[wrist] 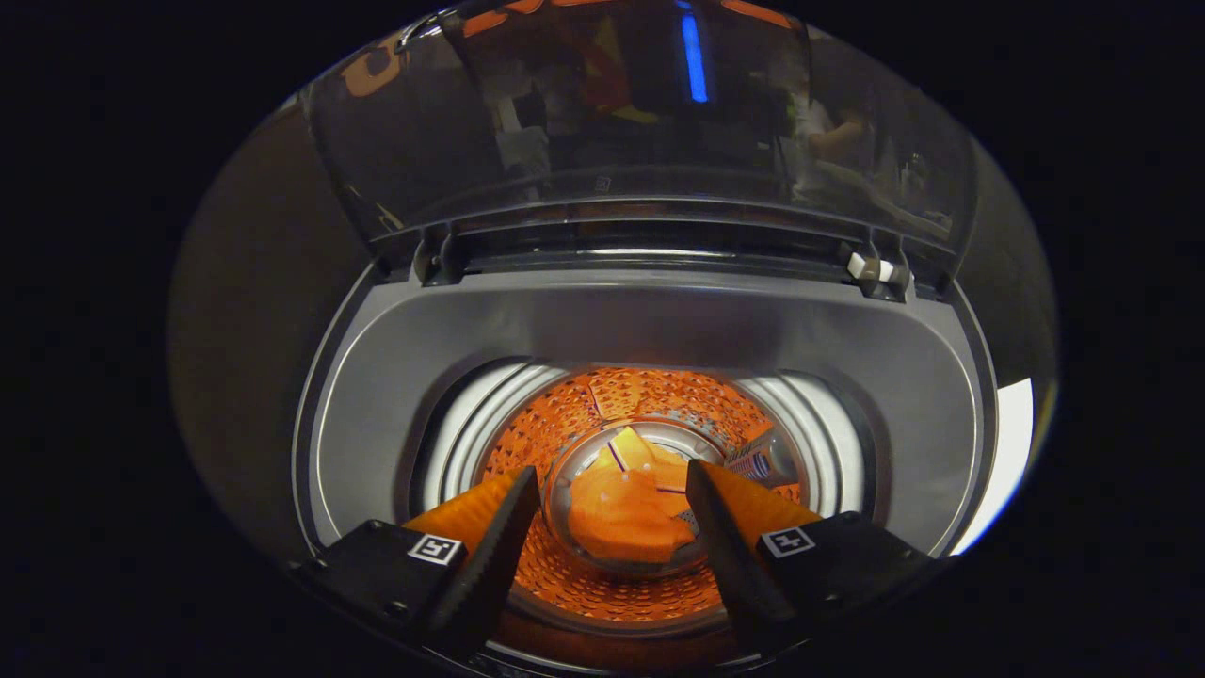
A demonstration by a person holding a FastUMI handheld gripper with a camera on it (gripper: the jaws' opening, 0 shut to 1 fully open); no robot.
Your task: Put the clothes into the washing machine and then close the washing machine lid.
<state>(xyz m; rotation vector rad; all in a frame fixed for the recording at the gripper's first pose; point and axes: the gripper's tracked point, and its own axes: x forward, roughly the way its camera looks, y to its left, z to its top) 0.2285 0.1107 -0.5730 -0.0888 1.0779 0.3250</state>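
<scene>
You are holding the hand-held gripper (pixel 612 527) over the mouth of the washer (pixel 650 325) and looking straight down into it. Its fingers (pixel 490 556) are standing wide apart with nothing between them; neither one is pressing on anything.

The clothes (pixel 621 518) are lying at the bottom of the drum (pixel 602 414), well beyond the fingertips and showing in the gap between them. They are sitting in a loose heap on the round plate at the drum's floor, with a striped piece (pixel 753 463) showing just beside them near the right finger. The perforated drum wall is glowing orange all around the heap.

The lid (pixel 640 113) is standing open, tilted up behind the tub on its hinges (pixel 871 268), and its clear panel is reflecting the booth. The washer's grey top rim is ringing the drum opening, and the fingers are hanging just inside its near edge.
</scene>
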